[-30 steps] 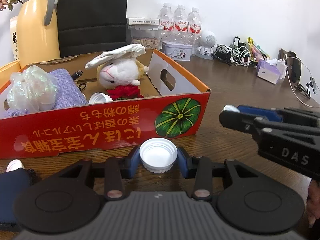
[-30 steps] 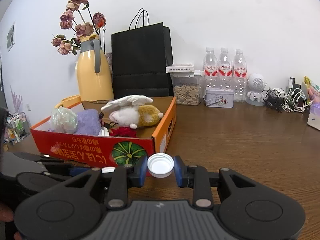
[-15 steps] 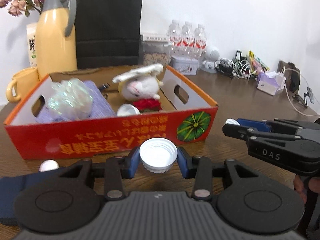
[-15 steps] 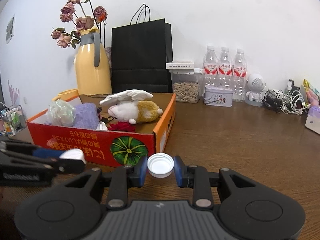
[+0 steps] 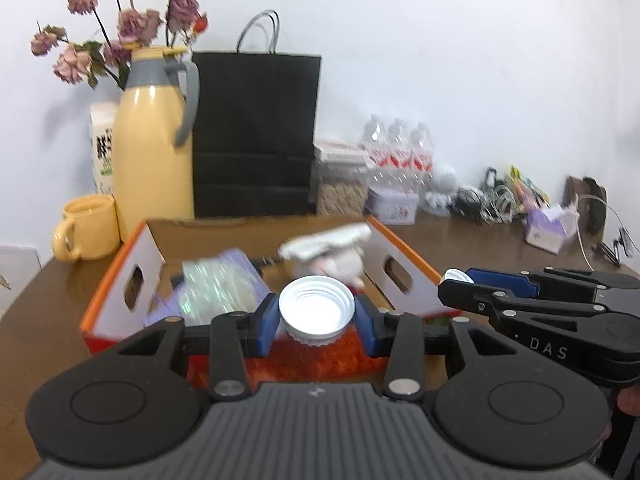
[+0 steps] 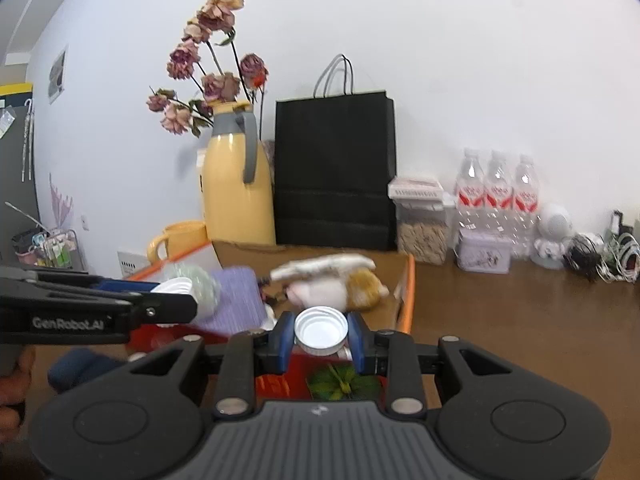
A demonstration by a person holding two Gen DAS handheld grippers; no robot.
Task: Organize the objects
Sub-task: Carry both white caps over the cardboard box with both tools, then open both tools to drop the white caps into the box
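My left gripper (image 5: 316, 318) is shut on a white screw cap (image 5: 316, 306), its open side facing me, held above the front wall of the orange cardboard box (image 5: 406, 258). My right gripper (image 6: 321, 336) is shut on a smaller white cap (image 6: 321, 328), also over the box's front wall (image 6: 408, 292). Each gripper shows in the other's view: the right gripper (image 5: 452, 284) at the right, the left gripper (image 6: 180, 294) at the left. Inside the box lie a plush rabbit (image 5: 340, 258), a purple cloth (image 6: 236, 300) and a crinkled plastic bundle (image 5: 216, 284).
Behind the box stand a yellow thermos with dried flowers (image 5: 154, 160), a yellow mug (image 5: 86, 228) and a black paper bag (image 5: 256, 136). Water bottles (image 6: 496, 192), a tin (image 6: 484, 256), cables (image 6: 608, 252) and a tissue pack (image 5: 548, 228) line the wall at the right.
Both grippers have risen with their caps and tipped up. The caps were in front of the box's red front wall and now sit over its top edge.
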